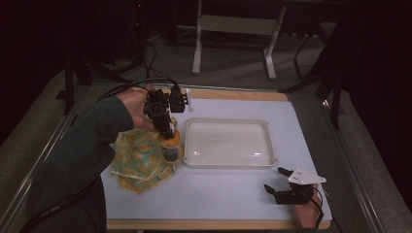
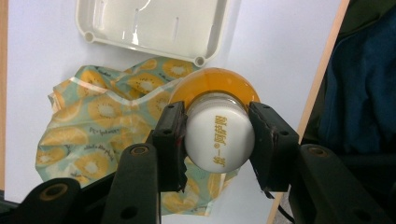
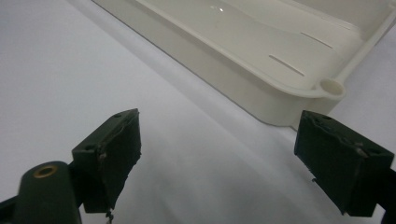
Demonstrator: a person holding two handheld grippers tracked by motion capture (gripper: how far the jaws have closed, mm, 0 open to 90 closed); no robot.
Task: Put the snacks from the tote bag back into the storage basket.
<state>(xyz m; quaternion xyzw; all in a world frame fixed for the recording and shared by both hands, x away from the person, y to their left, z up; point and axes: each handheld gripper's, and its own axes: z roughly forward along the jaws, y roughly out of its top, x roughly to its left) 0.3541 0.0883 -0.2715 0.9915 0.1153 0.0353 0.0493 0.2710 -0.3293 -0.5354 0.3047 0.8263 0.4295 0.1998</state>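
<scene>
A small jar (image 1: 170, 149) with a white cap (image 2: 219, 140) printed in yellow script and an orange ring (image 2: 212, 83) below it stands at the edge of a yellow fruit-patterned cloth (image 1: 138, 160). My left gripper (image 1: 166, 132) comes down on the jar from above, its pads (image 2: 170, 140) pressed on both sides of the cap (image 2: 219, 140). The cloth (image 2: 93, 121) lies crumpled under and beside the jar. My right gripper (image 1: 278, 180) rests near the table's front right, jaws wide apart with nothing between them (image 3: 217, 158).
An empty white tray (image 1: 226, 121) sits mid-table just right of the jar, its corner (image 2: 200, 59) close to the cloth and its rim (image 3: 261, 79) ahead of my right gripper. A pale blue mat (image 1: 218, 194) covers the wooden tabletop. Table legs and cables stand behind.
</scene>
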